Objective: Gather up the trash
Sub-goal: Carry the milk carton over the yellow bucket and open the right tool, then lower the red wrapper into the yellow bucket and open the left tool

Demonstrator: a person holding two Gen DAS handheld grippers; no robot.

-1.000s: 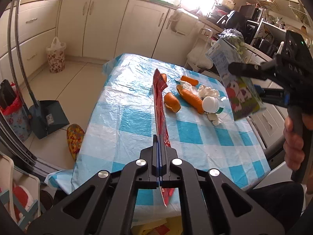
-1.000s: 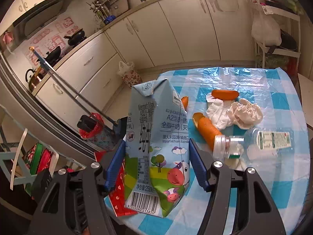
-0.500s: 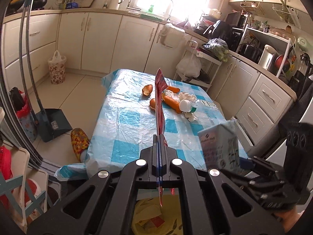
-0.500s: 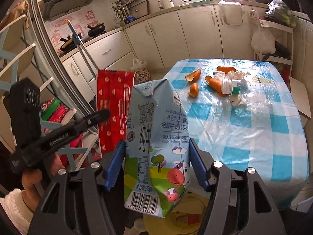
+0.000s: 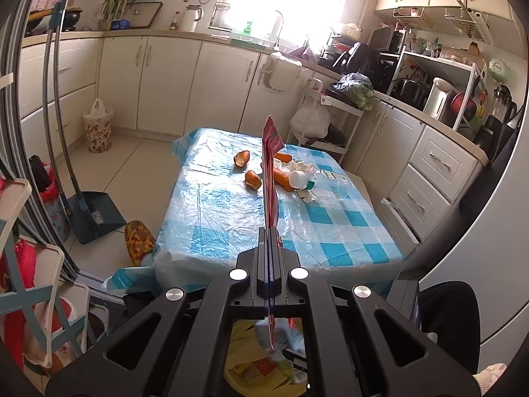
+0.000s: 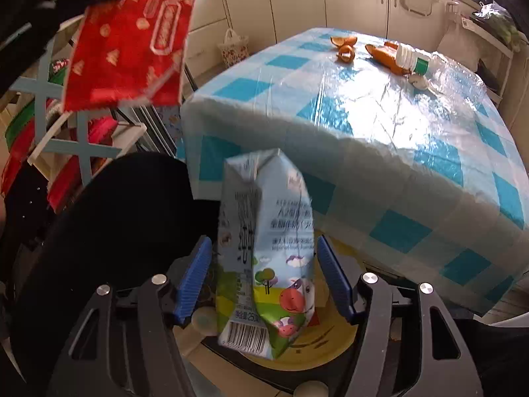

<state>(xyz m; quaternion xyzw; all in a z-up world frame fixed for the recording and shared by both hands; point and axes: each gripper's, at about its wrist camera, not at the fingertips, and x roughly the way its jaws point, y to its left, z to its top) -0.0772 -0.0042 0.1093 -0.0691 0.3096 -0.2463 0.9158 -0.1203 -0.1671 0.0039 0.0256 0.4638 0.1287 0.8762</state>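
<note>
Milk carton let go over the yellow bin bag

The right gripper (image 6: 264,278) is opening; the milk carton (image 6: 264,264) is seen loose between its blue pads (image 6: 195,278), above the yellow bin bag (image 6: 317,344) beside the table (image 6: 363,125). A red wrapper (image 5: 270,172) is clenched edge-on by the left gripper (image 5: 270,248). Orange peels (image 5: 253,178), a bottle (image 6: 439,69) and tissues (image 5: 302,167) are left on the table.
</note>
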